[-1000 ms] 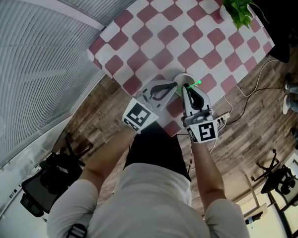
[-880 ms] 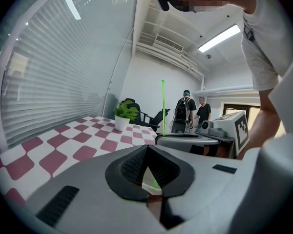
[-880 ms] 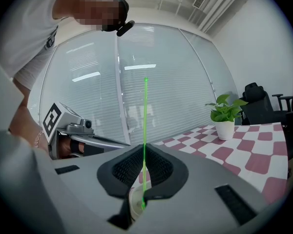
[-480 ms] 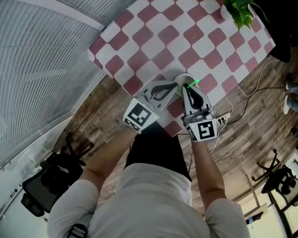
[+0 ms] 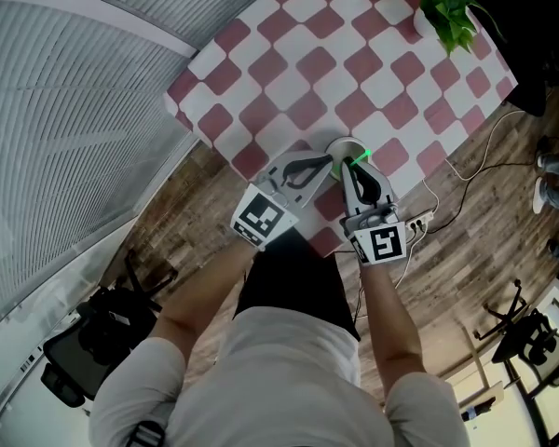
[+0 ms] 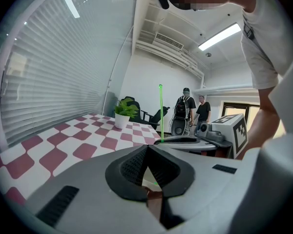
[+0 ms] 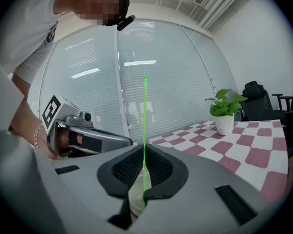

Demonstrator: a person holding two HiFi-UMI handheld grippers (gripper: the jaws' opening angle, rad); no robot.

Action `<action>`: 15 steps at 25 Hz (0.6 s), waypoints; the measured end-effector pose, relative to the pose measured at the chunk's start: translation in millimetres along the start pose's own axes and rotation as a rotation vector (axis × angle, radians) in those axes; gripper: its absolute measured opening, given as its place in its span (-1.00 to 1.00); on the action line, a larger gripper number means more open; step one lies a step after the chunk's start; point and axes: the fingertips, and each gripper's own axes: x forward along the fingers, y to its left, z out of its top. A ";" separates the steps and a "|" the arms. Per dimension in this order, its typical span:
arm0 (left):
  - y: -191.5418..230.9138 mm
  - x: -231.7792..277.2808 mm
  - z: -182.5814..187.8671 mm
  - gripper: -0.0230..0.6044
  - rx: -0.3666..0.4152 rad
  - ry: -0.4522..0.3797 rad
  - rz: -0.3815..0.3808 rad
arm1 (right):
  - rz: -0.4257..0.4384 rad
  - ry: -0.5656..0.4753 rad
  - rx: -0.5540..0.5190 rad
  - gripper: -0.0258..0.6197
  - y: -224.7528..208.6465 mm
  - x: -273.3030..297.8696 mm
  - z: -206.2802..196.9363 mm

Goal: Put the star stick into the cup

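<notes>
Star stick (image 7: 145, 130) upright over cup (image 5: 343, 147)
Right gripper (image 7: 143, 152) clamps stick for lowering; left gripper (image 6: 147, 152), jaws closed, apparently pinches cup rim steady.

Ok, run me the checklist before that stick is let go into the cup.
1. Right gripper shut on the star stick: ok.
2. Stick upright, star end on top: ok.
3. Stick's lower end lined up with the cup mouth: ok; it runs down into the opening.
4. How deep the stick sits: cannot tell.
5. Left gripper steadying the cup: cannot tell; its tips are together at the rim.
6. Potted plant out of the way: ok, at the far corner.
</notes>
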 end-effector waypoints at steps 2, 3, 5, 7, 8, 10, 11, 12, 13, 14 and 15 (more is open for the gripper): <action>-0.5 0.1 -1.4 -0.82 0.000 0.003 -0.001 | -0.002 -0.001 0.000 -0.80 -1.1 -0.6 -0.7; -0.4 -0.1 -1.8 -0.82 -0.001 0.005 0.000 | -0.003 0.000 -0.001 -0.80 -1.7 -0.4 -0.8; 0.1 -0.8 -2.0 -0.82 0.000 0.007 0.000 | -0.002 0.003 -0.006 -0.80 -2.3 0.4 -0.5; 0.4 -1.2 -2.4 -0.82 0.001 0.011 0.000 | -0.003 0.006 -0.014 -0.80 -2.8 1.1 -0.2; 0.5 -1.2 -2.8 -0.82 0.000 0.013 -0.001 | -0.004 0.009 -0.018 -0.80 -3.2 1.4 -0.3; 0.8 -0.9 -3.9 -0.82 -0.001 0.016 -0.002 | -0.006 0.016 -0.025 -0.80 -4.2 2.5 -0.9; 0.8 -0.8 -4.1 -0.82 0.000 0.017 -0.003 | -0.008 0.018 -0.029 -0.80 -4.8 3.1 -1.0; 0.7 -0.9 -4.1 -0.82 0.002 0.018 -0.004 | -0.009 0.020 -0.032 -0.80 -5.5 3.6 -0.9; 0.4 -0.9 -3.9 -0.82 0.006 0.019 -0.005 | -0.010 0.021 -0.036 -0.80 -6.3 3.7 -0.9; -0.1 -0.9 -3.8 -0.82 0.008 0.020 -0.005 | -0.011 0.023 -0.039 -0.80 -6.9 3.5 -0.9; -0.4 -1.0 -3.6 -0.82 0.010 0.020 -0.005 | -0.012 0.024 -0.042 -0.80 -7.5 3.3 -0.9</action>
